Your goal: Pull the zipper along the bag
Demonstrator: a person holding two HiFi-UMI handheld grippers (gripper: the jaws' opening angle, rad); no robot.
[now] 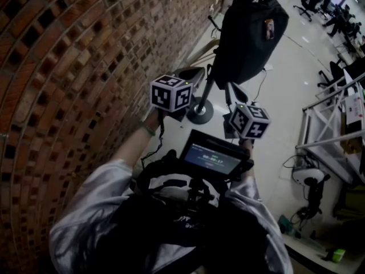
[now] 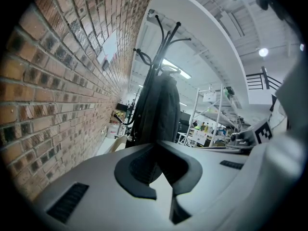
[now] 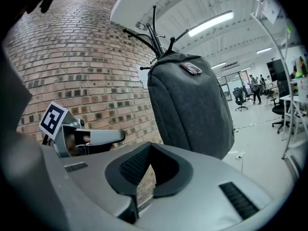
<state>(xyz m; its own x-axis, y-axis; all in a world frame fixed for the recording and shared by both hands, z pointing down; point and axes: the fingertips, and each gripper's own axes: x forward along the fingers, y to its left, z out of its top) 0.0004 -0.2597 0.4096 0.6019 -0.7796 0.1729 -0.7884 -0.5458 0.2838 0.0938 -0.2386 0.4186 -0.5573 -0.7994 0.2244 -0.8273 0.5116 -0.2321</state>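
**Head view: both tongs shut and empty, short of the hanging bag**

The dark grey bag (image 1: pixel 251 33) hangs from a black coat stand (image 1: pixel 201 99) on the far side of the scene. The brick wall (image 1: pixel 68 67) runs along its left and pale floor (image 1: pixel 285 96) spreads to its right. The stand's round base sits on the floor just beyond the two marker cubes. A small label patch (image 1: pixel 269 28) shows on the bag's face. The zipper is too small to make out in any view.

The left tongs (image 2: pixel 159 170) are held up near the wall. The jaws are closed together with nothing between them. Past their tips the bag hangs well apart, seen edge-on against the stand's curved hooks. The left marker cube (image 1: pixel 170 93) sits above the person's left wrist.

The right tongs (image 3: pixel 144 172) are closed as well. The dark pads meet, leaving only a thin slit through which brick shows, and they hold nothing. The bag fills the upper middle of the right gripper view, beyond and slightly right of the jaw tips, not touching them. The left tongs appear at that view's left, beside the wall. The right marker cube (image 1: pixel 249 120) lies to the right of the left one, both nearer than the bag.

A lit screen (image 1: pixel 212 156) is mounted near the person's chest, between grey sleeves (image 1: pixel 85 210).
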